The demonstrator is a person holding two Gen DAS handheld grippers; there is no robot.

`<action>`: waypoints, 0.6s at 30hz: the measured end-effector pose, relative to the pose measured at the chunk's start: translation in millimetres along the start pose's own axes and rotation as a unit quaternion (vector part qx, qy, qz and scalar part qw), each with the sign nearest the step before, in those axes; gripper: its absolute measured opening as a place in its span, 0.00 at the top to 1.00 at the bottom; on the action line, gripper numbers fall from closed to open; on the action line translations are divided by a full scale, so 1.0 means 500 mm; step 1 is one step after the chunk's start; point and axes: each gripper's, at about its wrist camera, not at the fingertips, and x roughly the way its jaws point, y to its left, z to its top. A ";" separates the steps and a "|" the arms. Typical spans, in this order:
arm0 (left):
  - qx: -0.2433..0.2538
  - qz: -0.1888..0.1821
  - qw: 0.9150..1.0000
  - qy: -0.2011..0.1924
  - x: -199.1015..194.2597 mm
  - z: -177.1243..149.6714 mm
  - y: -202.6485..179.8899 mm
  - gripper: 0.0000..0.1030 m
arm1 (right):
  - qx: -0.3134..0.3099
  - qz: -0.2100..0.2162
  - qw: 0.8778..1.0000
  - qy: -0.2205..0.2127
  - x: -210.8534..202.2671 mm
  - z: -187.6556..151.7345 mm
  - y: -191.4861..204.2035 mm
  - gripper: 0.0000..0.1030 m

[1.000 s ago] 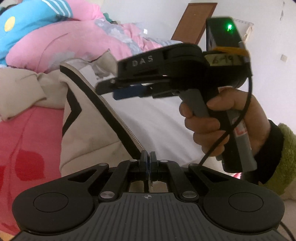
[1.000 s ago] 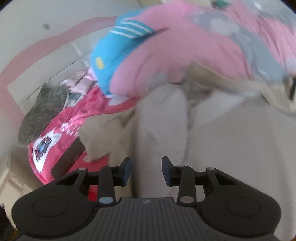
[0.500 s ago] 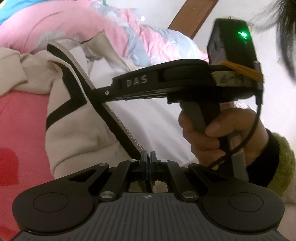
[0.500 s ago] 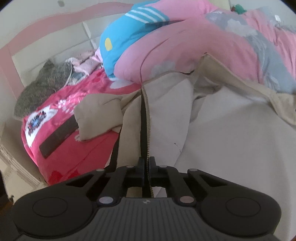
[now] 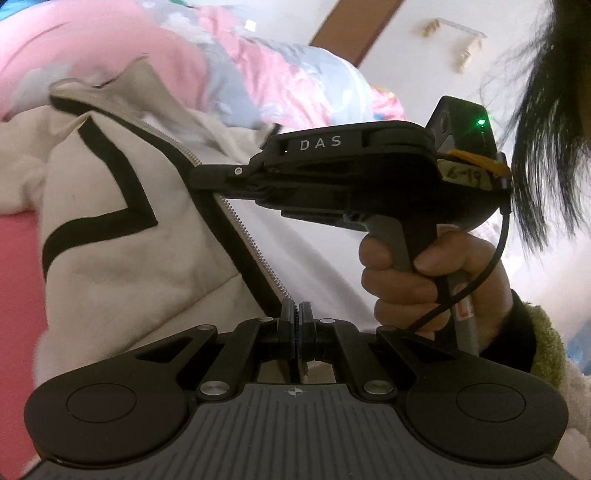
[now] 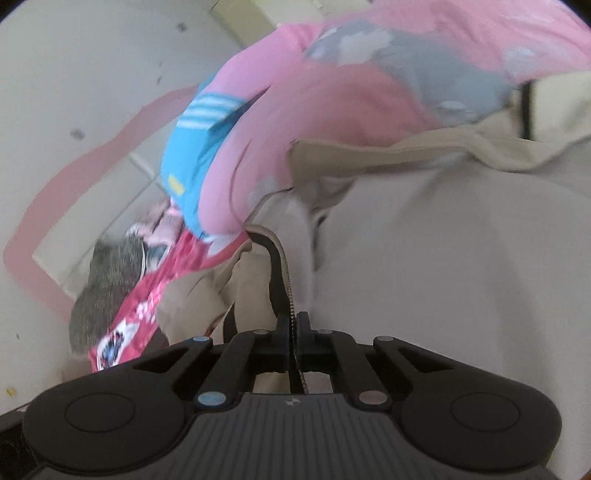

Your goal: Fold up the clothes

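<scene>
the left gripper (image 5: 296, 314) has its fingers pressed together on the zipper edge of the cream jacket (image 5: 122, 258), and the black-trimmed zipper line runs up and away from the fingertips. just beyond them and to their right, the right gripper (image 5: 207, 179) reaches across, pinching the same zipper edge further up, held by a hand (image 5: 424, 280) in a dark cuff with a green fleecy sleeve (image 5: 546, 343). in the right wrist view the right gripper's fingers (image 6: 284, 328) are likewise pressed shut on the zipper teeth, with the jacket spreading out ahead and to the right of them. the jacket lies on a bed with a red cover (image 6: 147, 314) left of the fingers. past the jacket lies a pink quilt (image 6: 332, 110) and a blue striped cloth (image 6: 195, 136). further off are a white wall (image 6: 92, 74), a brown door (image 5: 354, 33) and a grey furry heap (image 6: 107, 280).
</scene>
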 end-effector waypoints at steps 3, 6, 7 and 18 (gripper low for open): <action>0.003 -0.009 1.000 0.012 0.031 -0.005 -0.022 1.00 | 0.027 -0.003 0.999 -0.020 -0.028 -0.006 -0.042 0.97; 0.012 -0.015 1.000 0.025 0.070 -0.004 -0.037 1.00 | 0.054 -0.007 0.998 -0.034 -0.050 -0.016 -0.086 0.97; 0.014 -0.016 0.999 0.030 0.080 -0.004 -0.041 1.00 | 0.063 -0.010 0.997 -0.039 -0.057 -0.019 -0.101 0.97; 0.001 -0.009 1.000 0.022 0.005 -0.009 -0.061 0.91 | 0.116 -0.042 0.990 -0.068 -0.097 -0.046 -0.177 0.97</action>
